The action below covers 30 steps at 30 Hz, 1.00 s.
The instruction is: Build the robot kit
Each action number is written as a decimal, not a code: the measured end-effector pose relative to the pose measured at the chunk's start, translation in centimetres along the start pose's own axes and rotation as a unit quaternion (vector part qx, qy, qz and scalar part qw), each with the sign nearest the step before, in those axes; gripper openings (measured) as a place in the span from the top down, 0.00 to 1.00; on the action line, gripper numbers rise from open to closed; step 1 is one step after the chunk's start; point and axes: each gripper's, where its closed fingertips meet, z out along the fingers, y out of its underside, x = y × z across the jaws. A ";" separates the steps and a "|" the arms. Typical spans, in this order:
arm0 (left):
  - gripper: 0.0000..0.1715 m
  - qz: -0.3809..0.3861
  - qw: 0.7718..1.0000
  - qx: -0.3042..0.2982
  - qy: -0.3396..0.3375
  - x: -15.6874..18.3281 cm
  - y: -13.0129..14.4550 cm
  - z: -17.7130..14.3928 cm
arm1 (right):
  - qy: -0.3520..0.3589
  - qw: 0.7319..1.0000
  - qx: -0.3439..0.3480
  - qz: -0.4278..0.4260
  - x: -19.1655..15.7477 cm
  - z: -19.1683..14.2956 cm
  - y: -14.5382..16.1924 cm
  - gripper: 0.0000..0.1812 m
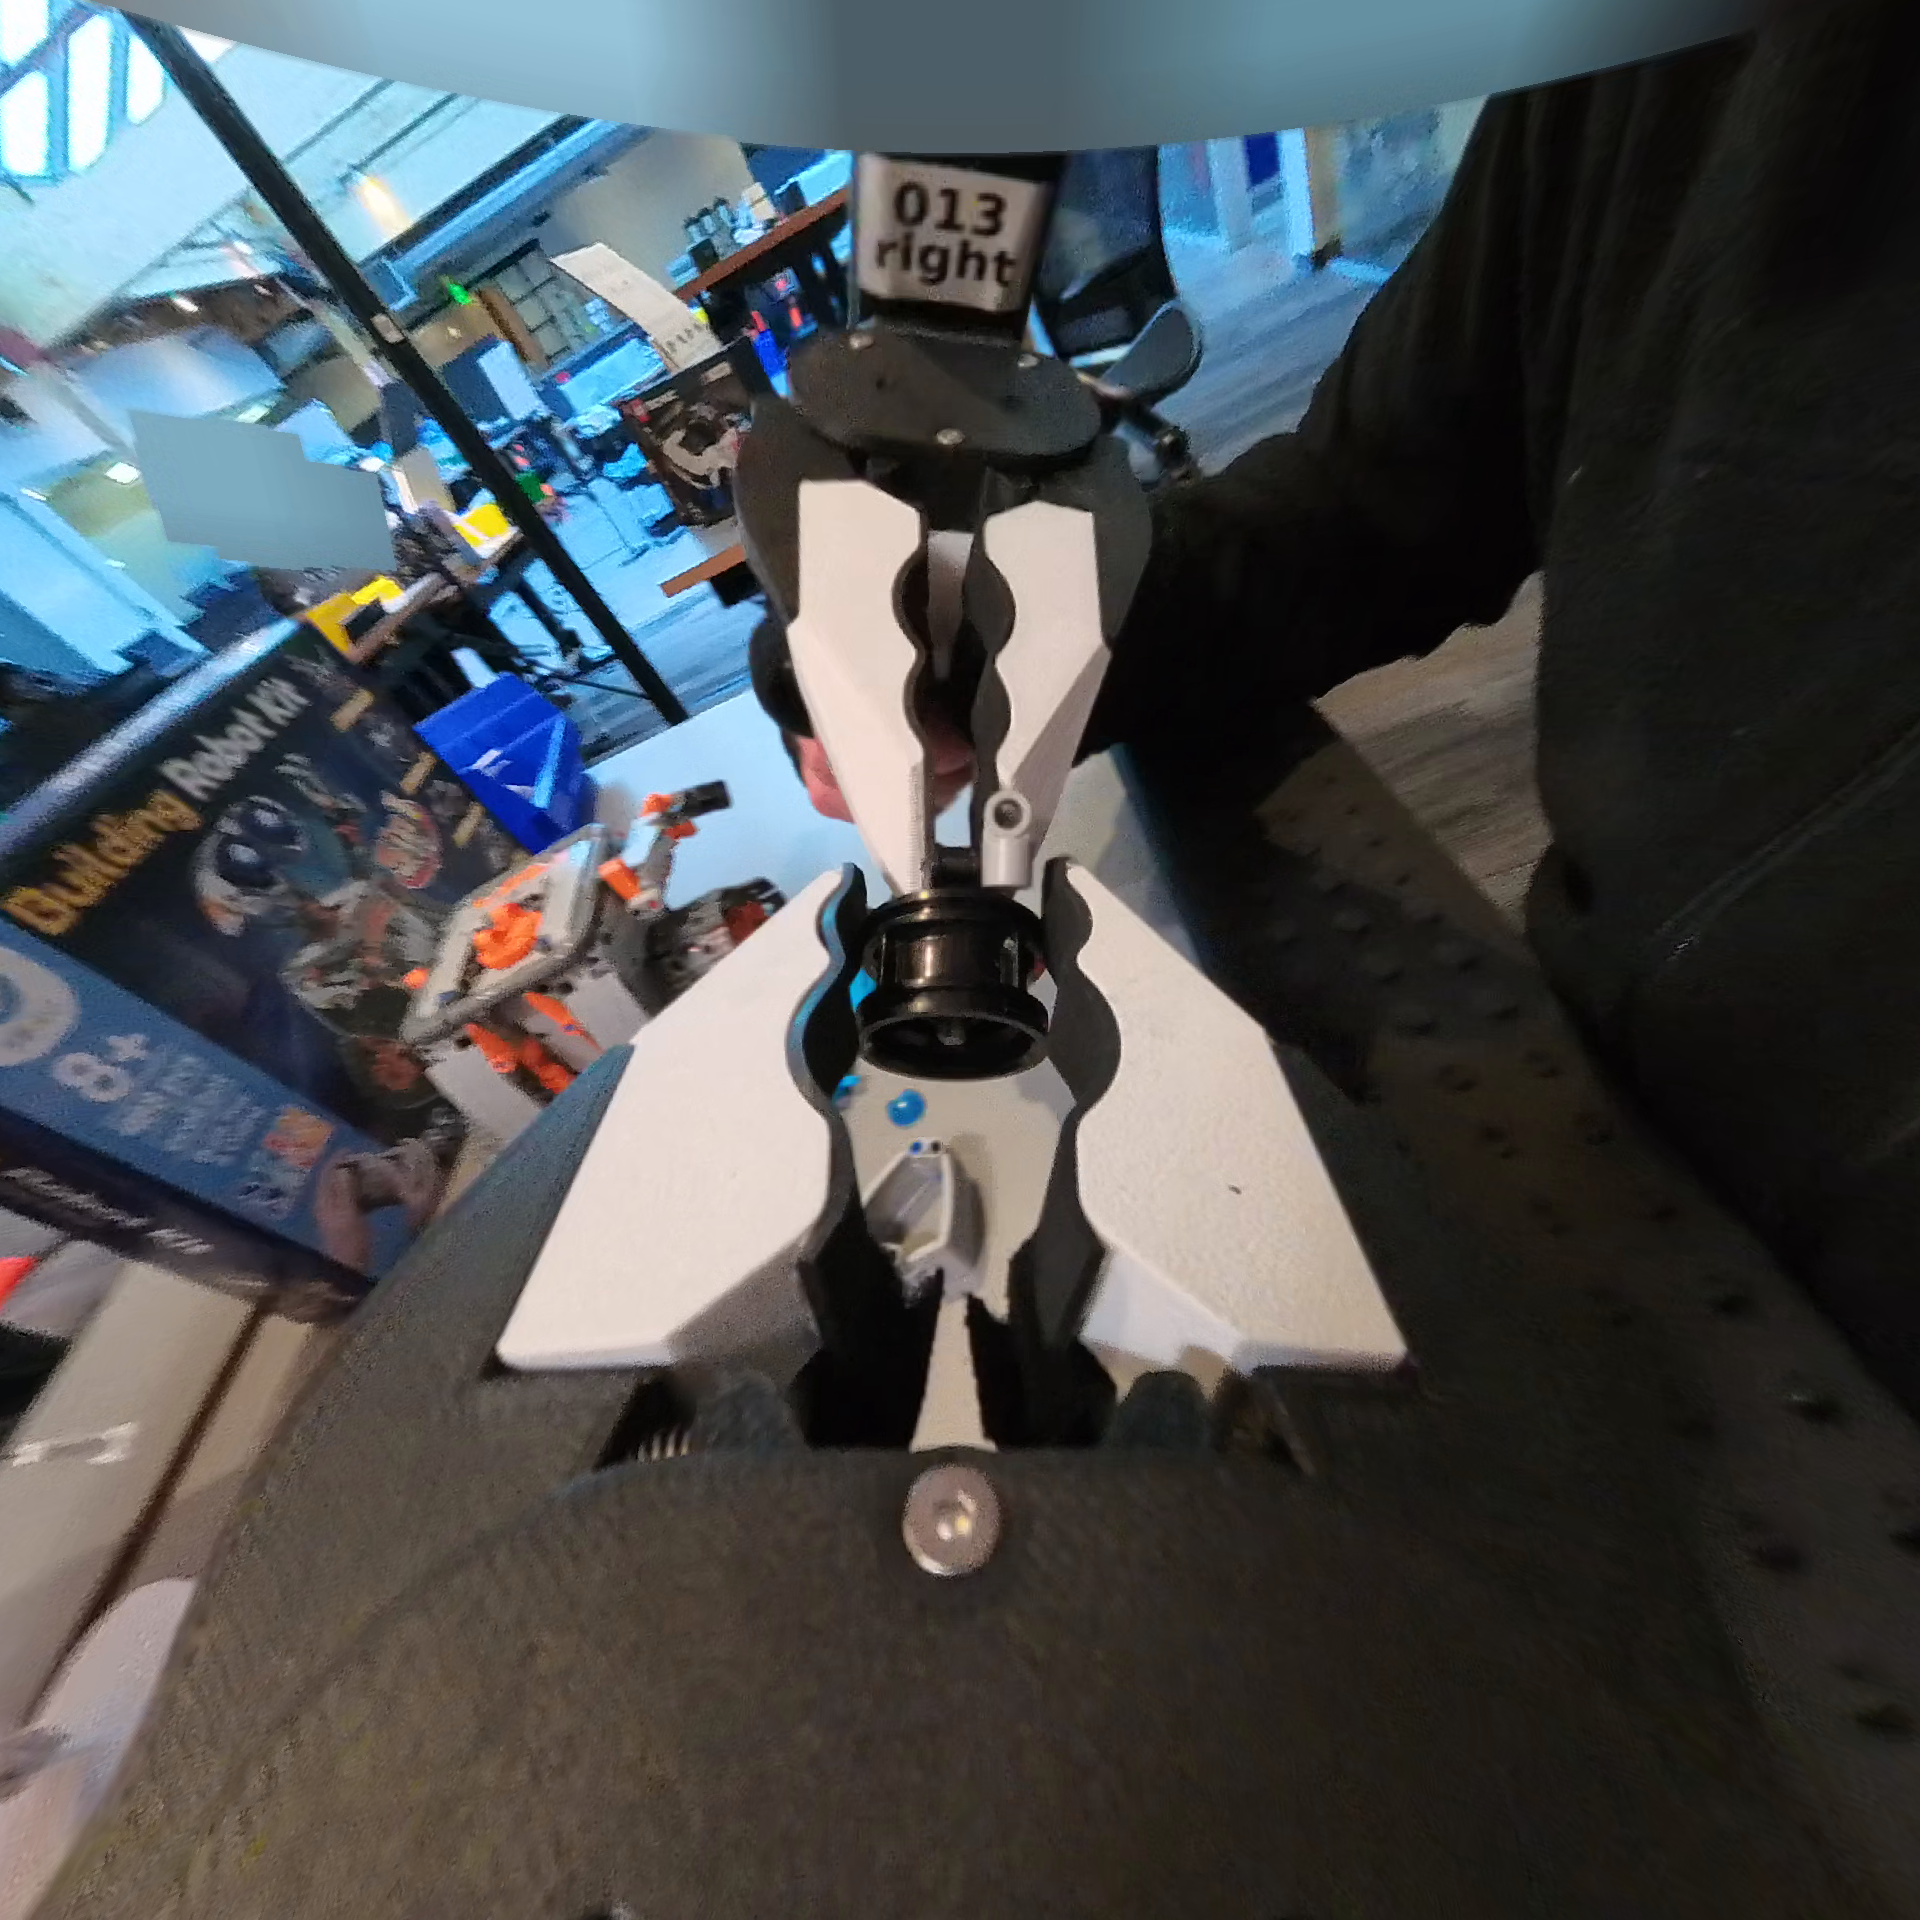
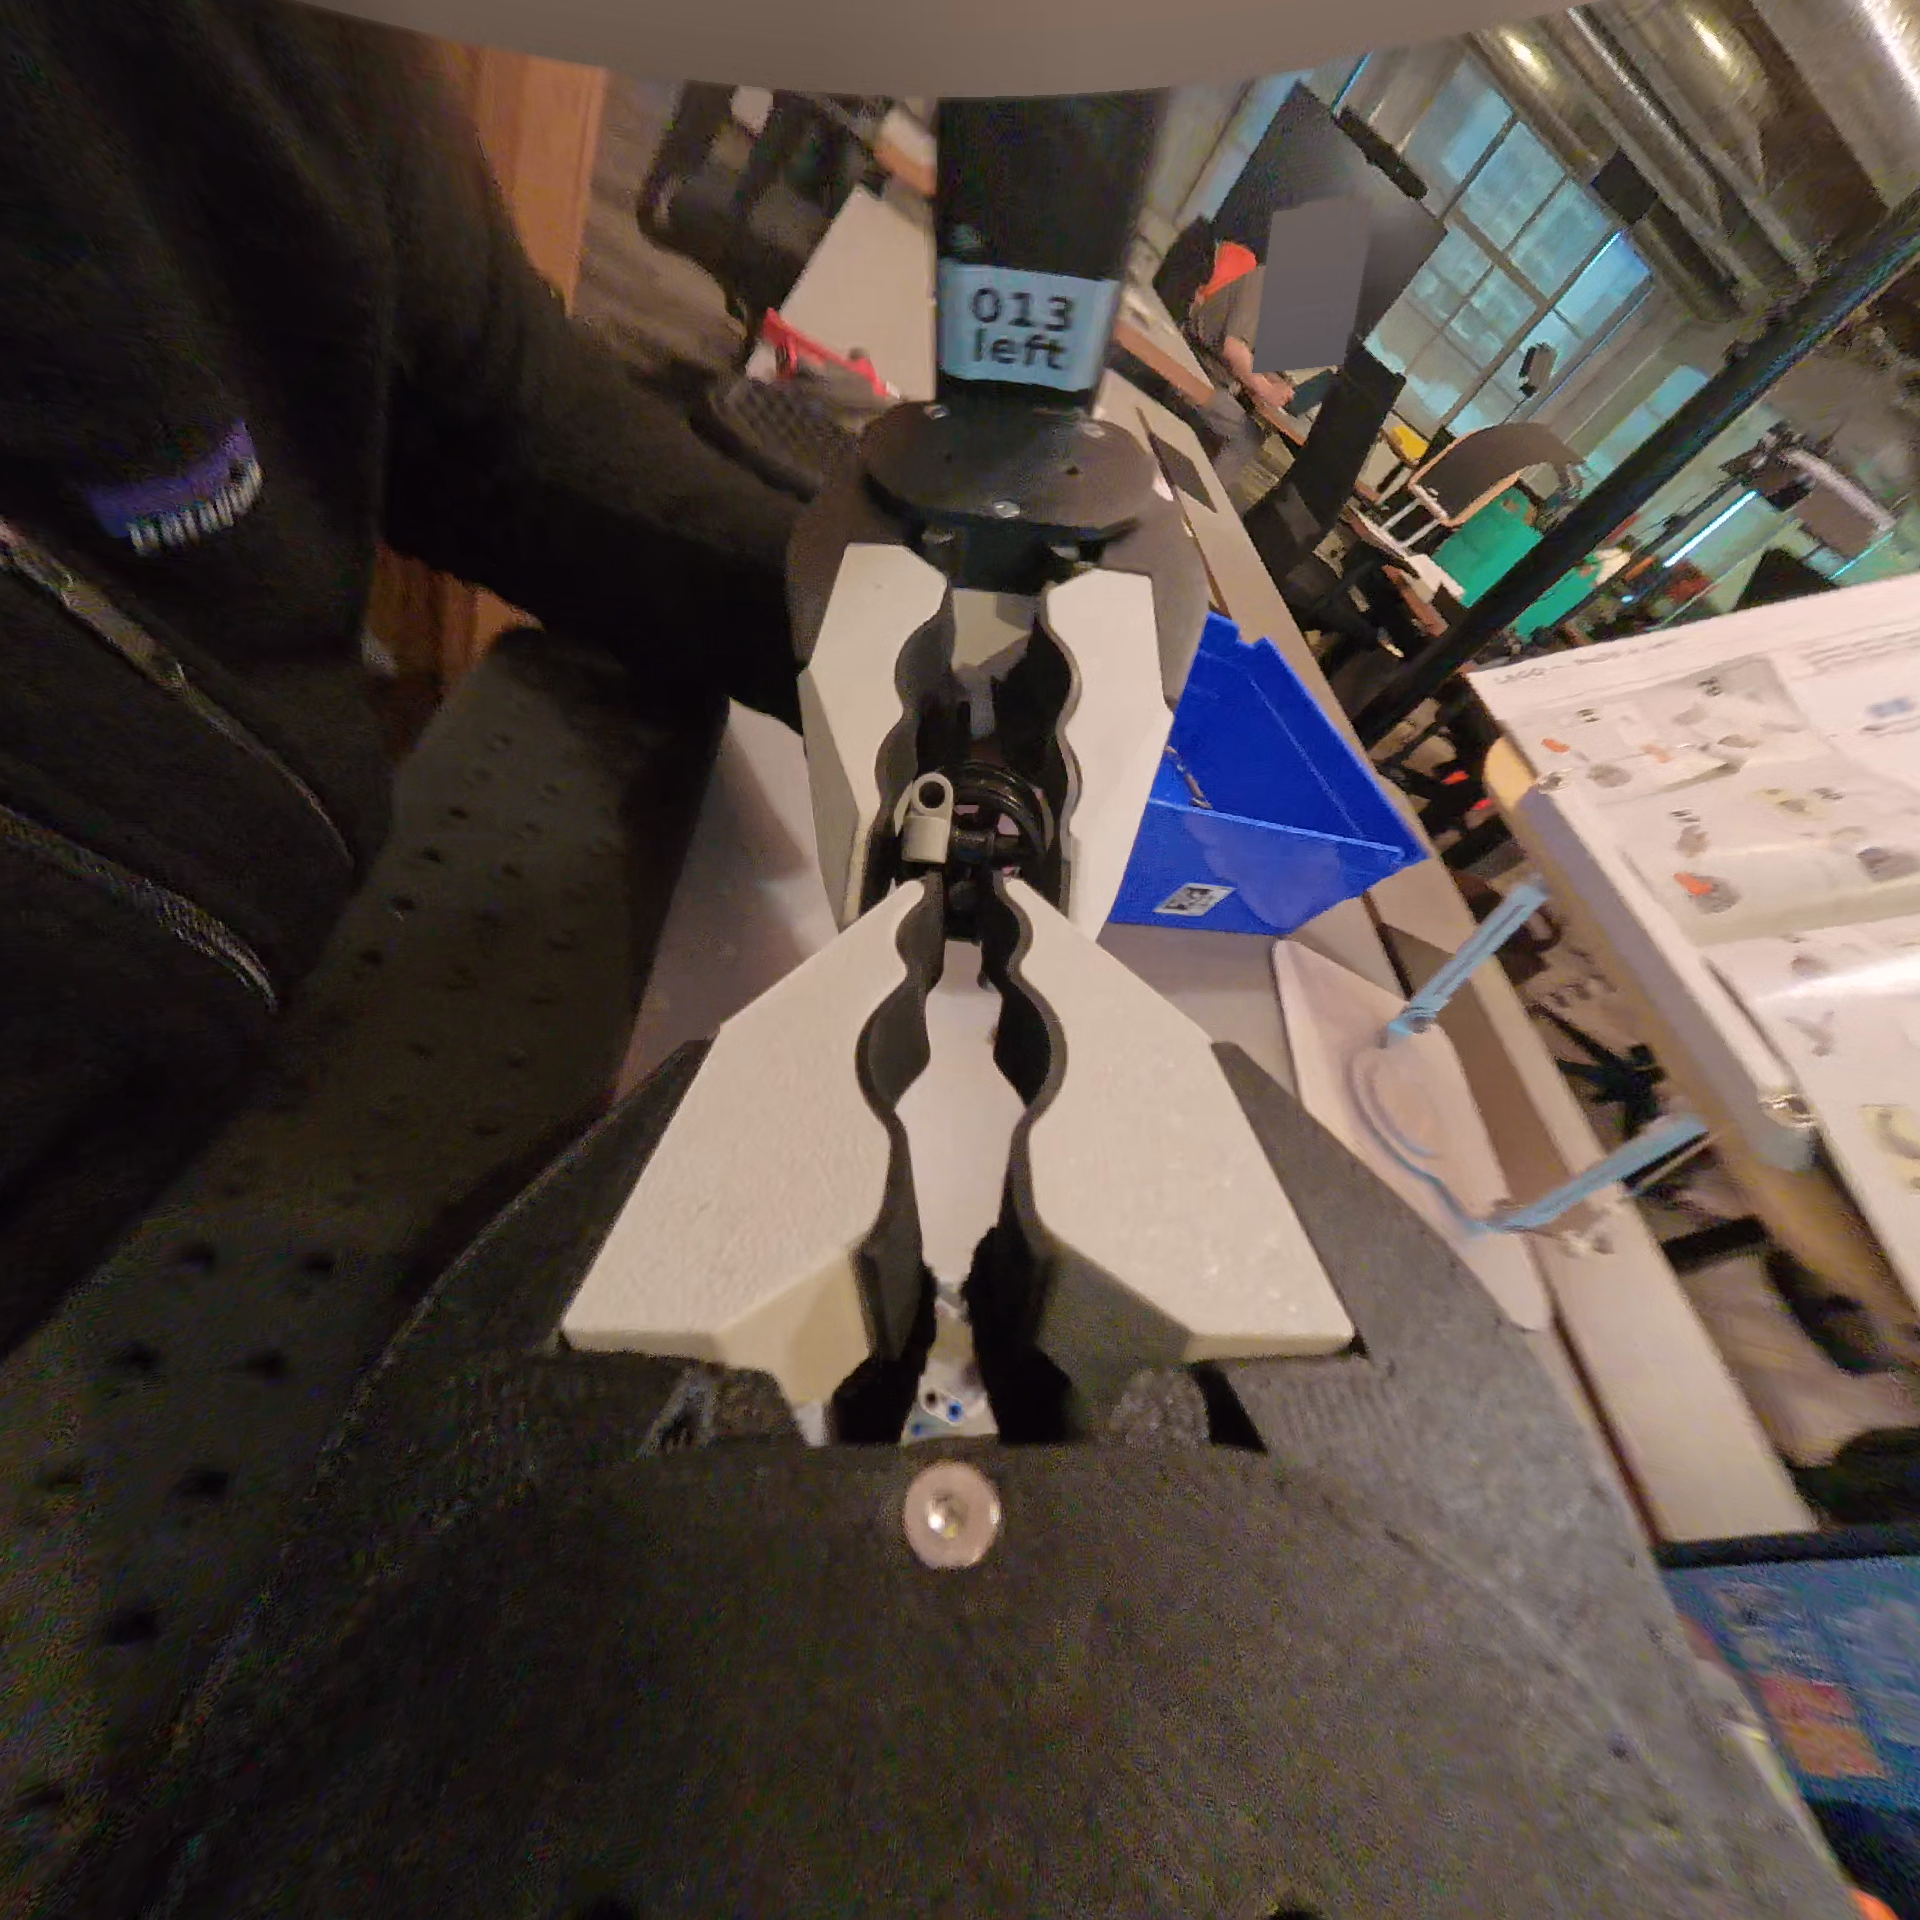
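Because the two claws meet tip to tip above the bench [image 1: 717, 758], everything in hand sits in the narrow space between them. The left claw [image 1: 951, 896] is closed partway on a black wheel hub [image 1: 951, 987]. Its wavy inner pads press the hub's rim from both sides, and the hub's open face is turned toward that claw's camera. The right claw [image 2: 964, 891] is pinched almost fully together on a short black pin [image 1: 951, 862]. The pin's far end touches the middle of the hub, though I cannot tell whether it is seated. A small grey connector [image 2: 928, 821] with a round eye sits on that pin, just outside the right claw's tips. As a judgement, a joint like this wants the pin held square to the hub's bore, the hub gripped by its rim so that the centre stays free, and the grey connector kept clear of the pads. Both holds look steady.

Near the bench's far edge stands a blue bin [image 2: 1257, 800], tilted. Its inside looks largely bare, and a thin dark shape on one wall is too small to name. A shallow white tray [image 2: 1325, 997] by the bench's right edge holds what seems to be a clear plastic bag. Toward the left edge lie a dark blue kit box [image 1: 208, 883] and a grey-and-orange model [image 1: 530, 935]. An instruction sheet [image 2: 1714, 790] is propped on the right.
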 end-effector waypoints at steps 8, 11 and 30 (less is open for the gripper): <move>0.82 0.111 0.988 -0.066 -0.085 -1.6 1.0 0.0 | -0.026 0.995 0.047 0.086 1.0 0.4 0.7 0.97; 0.81 0.085 0.992 -0.054 -0.073 -1.7 0.9 -0.2 | -0.041 0.993 0.037 0.102 1.2 0.5 1.8 0.97; 0.82 -0.161 0.986 -0.034 -0.039 -4.2 2.3 -0.5 | -0.111 0.911 0.160 0.363 4.5 -0.5 2.2 0.97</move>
